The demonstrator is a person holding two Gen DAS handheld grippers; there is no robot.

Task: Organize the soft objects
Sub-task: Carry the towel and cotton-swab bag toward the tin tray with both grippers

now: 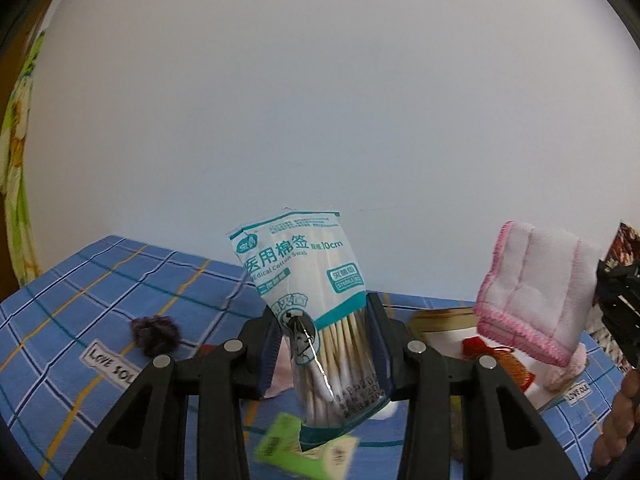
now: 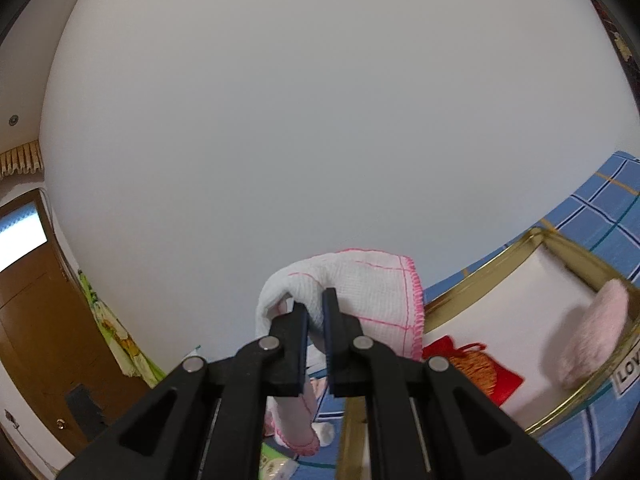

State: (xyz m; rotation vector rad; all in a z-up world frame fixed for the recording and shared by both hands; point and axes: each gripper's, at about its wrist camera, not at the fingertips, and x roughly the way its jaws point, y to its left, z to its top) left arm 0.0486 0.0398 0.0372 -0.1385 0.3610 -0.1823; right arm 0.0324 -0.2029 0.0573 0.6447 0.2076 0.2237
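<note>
Plain white wall (image 1: 320, 100) fills most of both views, with a blue plaid cloth (image 1: 80, 300) covering the counter below. We see the left tool (image 1: 322, 344) pinching a bag of medical cotton swabs (image 1: 316, 312) between its two fingers, bag upright and tilted slightly, its top sticking up above the fingertips and its bottom hanging below them, lifted off the cloth. We see the right tool (image 2: 316, 320) with its fingers pressed nearly together on a white cloth with pink stitching (image 2: 360, 292); the cloth drapes over and past the fingertips, and a fold hangs down between the fingers. From the left wrist that same cloth (image 1: 532, 292) shows up in the air to the right of the swab bag, well apart from it. A gold-rimmed tray (image 2: 560, 240) sits on the counter to the right, holding a pink fluffy item (image 2: 596, 332) against its far rim and a red-and-orange pouch (image 2: 480, 372) nearer the right tool. A dark purple fuzzy ball (image 1: 154, 334) lies on the plaid left of the left tool. A green packet (image 1: 288, 448) is below the swab bag, blurred.
</note>
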